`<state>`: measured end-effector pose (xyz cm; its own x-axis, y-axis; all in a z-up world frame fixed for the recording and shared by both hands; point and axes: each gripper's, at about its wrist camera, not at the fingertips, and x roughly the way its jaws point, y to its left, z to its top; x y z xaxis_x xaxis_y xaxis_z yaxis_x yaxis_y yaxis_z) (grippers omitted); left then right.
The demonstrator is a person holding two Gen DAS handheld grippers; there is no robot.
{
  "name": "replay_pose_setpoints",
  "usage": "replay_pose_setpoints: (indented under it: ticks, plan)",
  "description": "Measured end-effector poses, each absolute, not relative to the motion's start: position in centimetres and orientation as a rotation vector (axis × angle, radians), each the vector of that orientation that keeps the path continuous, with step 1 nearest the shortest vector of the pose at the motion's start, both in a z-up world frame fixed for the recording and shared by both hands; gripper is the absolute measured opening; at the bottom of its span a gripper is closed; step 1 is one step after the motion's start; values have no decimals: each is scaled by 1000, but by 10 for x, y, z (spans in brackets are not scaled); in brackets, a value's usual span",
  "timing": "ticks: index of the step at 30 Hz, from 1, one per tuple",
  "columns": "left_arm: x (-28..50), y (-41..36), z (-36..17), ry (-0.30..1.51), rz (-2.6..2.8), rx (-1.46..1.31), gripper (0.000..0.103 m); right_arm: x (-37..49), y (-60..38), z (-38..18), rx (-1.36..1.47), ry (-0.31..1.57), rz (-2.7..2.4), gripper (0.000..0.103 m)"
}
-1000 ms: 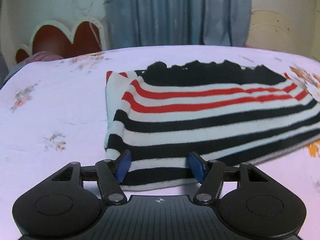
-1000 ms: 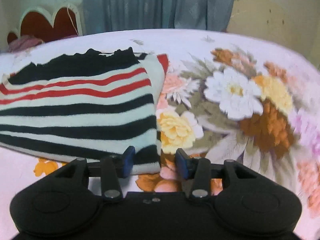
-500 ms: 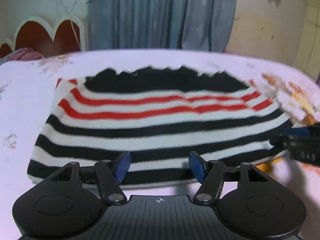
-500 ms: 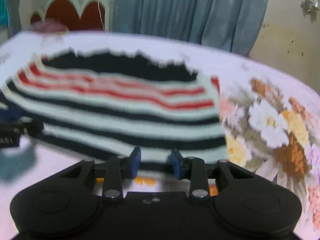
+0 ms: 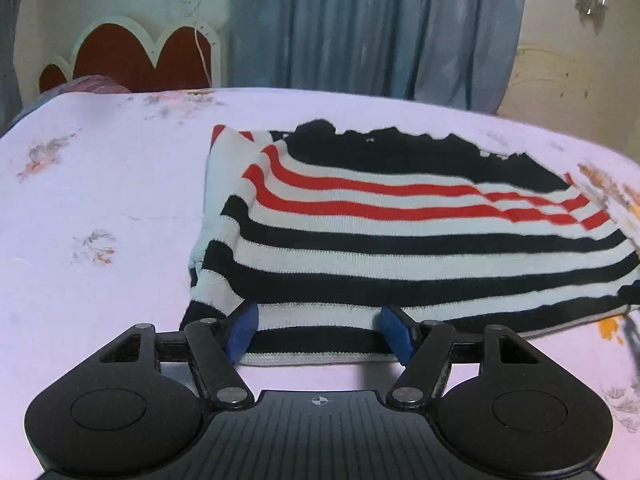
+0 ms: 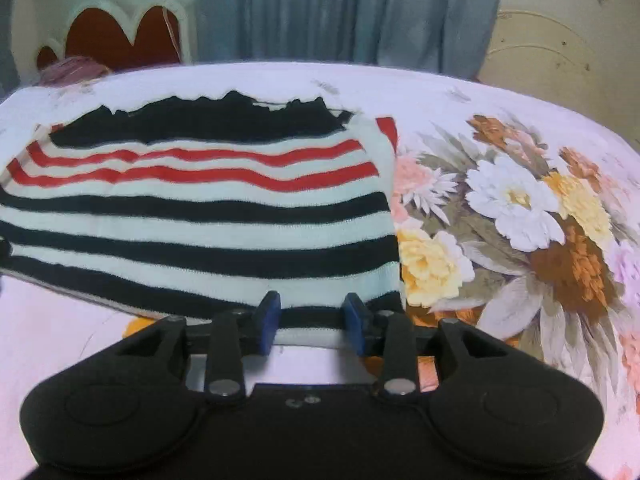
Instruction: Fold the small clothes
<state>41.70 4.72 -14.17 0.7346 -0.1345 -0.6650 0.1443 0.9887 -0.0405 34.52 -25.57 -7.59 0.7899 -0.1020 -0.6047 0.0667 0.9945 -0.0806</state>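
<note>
Left gripper (image 5: 318, 332) jaws opening over striped garment's (image 5: 400, 248) hem

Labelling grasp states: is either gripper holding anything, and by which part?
Nothing held: the left gripper, jaws opening, and the right gripper each straddle the near hem of the striped sweater, pads not pinching it.

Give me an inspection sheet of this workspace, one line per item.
Surface: bed sheet, pale pink with a floral print.
Job's things: striped sweater lying partly folded on the sheet.
Clutter: nothing seen.
Grippers: left hand-held gripper opening, the sweater's near hem between its pads; right hand-held gripper open at the near right corner.
Cables: thin cord hanging by the headboard.
Surroundings: blue curtain, cream wall.
</note>
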Motion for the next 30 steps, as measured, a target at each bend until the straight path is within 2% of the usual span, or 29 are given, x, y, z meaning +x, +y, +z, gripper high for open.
replay_pose_setpoints:
  ticks: [4, 6, 10, 14, 15, 17, 20, 23, 24, 25, 30]
  plan:
    - [414, 45, -131, 692, -109, 23, 67, 339, -254, -61, -48, 578, -109, 29]
    - [423, 50, -138, 740, -105, 27, 67, 349, -258, -73, -51, 659, -123, 30]
    - [440, 45, -113, 635, -134, 21, 67, 351, -251, -53, -71, 568, -98, 28]
    - [490, 46, -119, 721, -135, 2, 67, 390, -251, -32, -53, 524, -109, 29]
    - [505, 51, -129, 782, -119, 6, 67, 402, -253, -32, -58, 530, -115, 29]
    - [511, 57, -134, 775, -147, -9, 67, 429, -260, -49, -97, 643, -172, 29]
    - [500, 59, -125, 741, -171, 7, 67, 427, -264, -46, -102, 644, -159, 27]
    - [501, 59, -135, 763, -185, 31, 67, 414, -274, -40, -47, 573, -178, 28]
    - [501, 59, -137, 752, -182, 24, 67, 422, -281, -50, -36, 629, -209, 35]
    - [501, 58, -137, 753, -178, 21, 67, 424, -284, -55, -32, 631, -216, 37]
    - [499, 58, -139, 744, -181, 22, 70, 426, -290, -56, 9, 647, -210, 37]
